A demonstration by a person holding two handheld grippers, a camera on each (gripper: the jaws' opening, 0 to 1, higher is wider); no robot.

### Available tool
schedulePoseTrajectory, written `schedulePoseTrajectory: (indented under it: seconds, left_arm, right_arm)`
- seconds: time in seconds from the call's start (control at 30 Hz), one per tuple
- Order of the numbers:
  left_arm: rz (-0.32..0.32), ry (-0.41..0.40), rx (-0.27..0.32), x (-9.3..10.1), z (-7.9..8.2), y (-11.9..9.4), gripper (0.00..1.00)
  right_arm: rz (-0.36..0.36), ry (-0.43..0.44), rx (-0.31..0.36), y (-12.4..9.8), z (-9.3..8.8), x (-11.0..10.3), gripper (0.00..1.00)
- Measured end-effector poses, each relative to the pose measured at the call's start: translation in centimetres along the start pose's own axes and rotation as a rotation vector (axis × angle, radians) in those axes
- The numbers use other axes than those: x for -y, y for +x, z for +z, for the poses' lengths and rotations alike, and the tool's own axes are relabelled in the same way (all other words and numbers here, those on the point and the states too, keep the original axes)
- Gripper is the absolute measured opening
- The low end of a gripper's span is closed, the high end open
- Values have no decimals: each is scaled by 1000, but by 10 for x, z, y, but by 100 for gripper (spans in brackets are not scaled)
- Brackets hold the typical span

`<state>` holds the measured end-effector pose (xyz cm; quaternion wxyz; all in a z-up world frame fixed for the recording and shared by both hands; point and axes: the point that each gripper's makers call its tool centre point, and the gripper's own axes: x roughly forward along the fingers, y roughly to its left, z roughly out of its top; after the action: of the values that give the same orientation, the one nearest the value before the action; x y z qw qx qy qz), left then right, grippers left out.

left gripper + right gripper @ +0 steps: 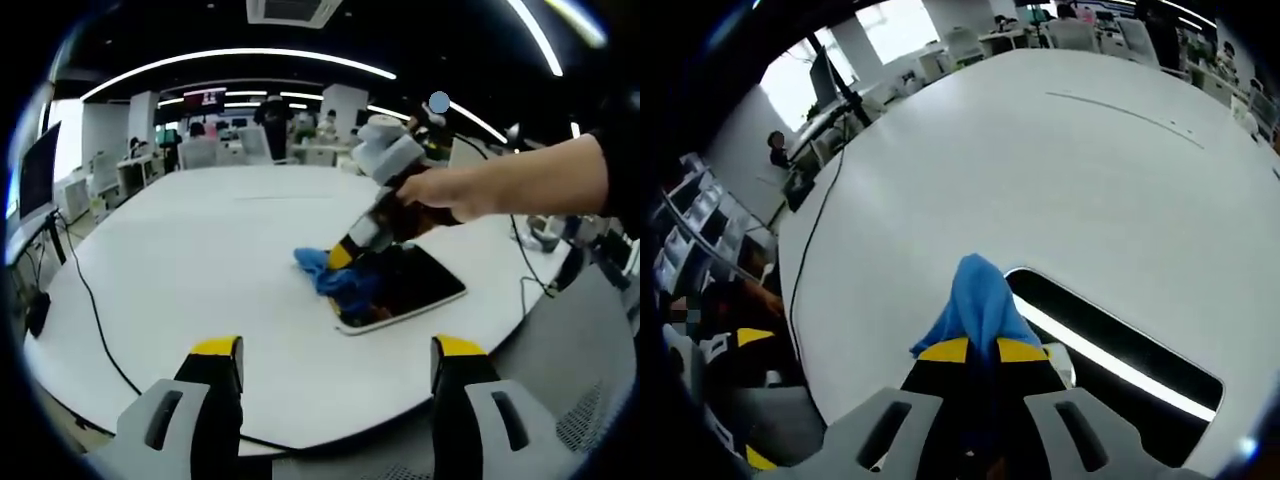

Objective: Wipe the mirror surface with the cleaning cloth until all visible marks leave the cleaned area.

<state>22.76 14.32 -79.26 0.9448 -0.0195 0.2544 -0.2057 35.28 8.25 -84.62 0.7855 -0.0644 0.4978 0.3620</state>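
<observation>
On the white table [200, 260] lies a flat dark mirror [415, 285] with a pale rim. A blue cloth [335, 278] is bunched over the mirror's left end. The right gripper [345, 255], held by a hand, points down onto that cloth. In the right gripper view its jaws [982, 352] are shut on the blue cloth [978, 295], which presses at the end of the mirror [1120, 350]. A bright ceiling light reflects as a strip in the glass. My left gripper [335, 365] hovers open near the table's front edge, well short of the mirror.
A black cable [90, 300] runs across the table's left side. Desks, monitors and chairs stand beyond the far edge. A grey mesh chair [590, 350] is at the right. The other gripper's yellow tips [750, 400] show at lower left.
</observation>
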Motion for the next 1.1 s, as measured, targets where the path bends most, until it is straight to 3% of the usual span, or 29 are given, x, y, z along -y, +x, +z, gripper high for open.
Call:
schedulePoseTrajectory:
  seconds: [0.5,0.67,1.1]
  left_arm:
    - [9,-2,4,-1,1,-2,76]
    - [9,0,13,-1,2,-2,77]
    - [9,-4,1,0,0,-2,78]
  right_arm:
    - [5,-17,3,1,-2,2,3]
    - [-22,-66,8,0,-4,-1,3]
    - [-54,-58,27,-11,-15,8,3]
